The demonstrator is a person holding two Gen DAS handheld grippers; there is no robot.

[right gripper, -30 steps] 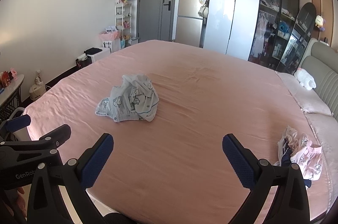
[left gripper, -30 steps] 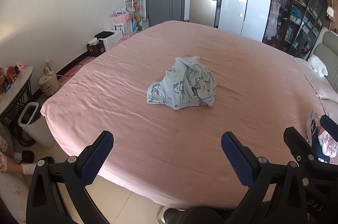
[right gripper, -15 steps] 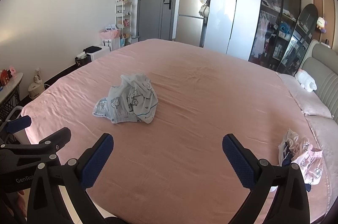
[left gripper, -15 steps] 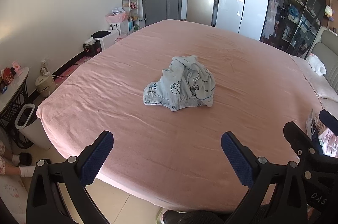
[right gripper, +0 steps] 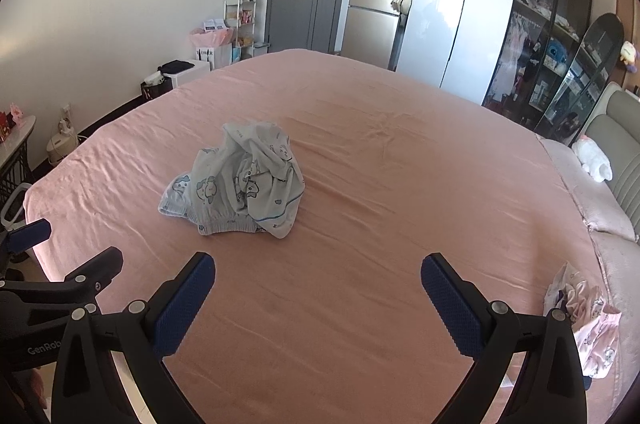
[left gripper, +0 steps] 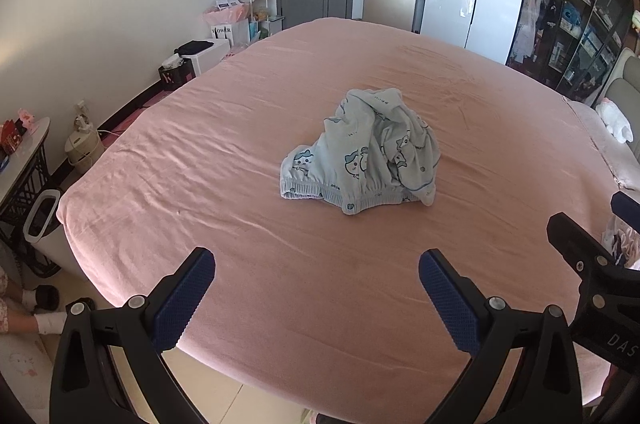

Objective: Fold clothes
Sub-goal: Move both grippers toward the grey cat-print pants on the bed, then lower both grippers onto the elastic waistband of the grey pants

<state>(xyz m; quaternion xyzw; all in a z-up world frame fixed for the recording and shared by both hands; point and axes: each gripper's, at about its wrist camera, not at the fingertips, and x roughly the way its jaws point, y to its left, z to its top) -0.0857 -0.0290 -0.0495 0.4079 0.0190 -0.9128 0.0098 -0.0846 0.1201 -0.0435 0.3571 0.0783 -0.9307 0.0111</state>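
1. Two views share one pink bed [left gripper: 224,160]; a crumpled pale blue garment [left gripper: 362,154] with cartoon prints lies near its middle, bunched into a heap, its elastic hem toward the cameras.
2. Only the left view shows a foot in a white sock [left gripper: 46,322] on the floor at the bed's left corner, beside a white bin [left gripper: 40,224].
3. Only the right view shows plainly a second heap, pink clothes [right gripper: 588,328], at the bed's right edge near the headboard; in the left view it is a sliver behind the other tool, hard to make out.
4. The left tongs [left gripper: 316,288] hover above the bed's near edge, spread wide and empty, well short of the garment.
5. The right tongs [right gripper: 318,288] hover alongside, equally wide apart, gripping nothing, the garment ahead to their left.
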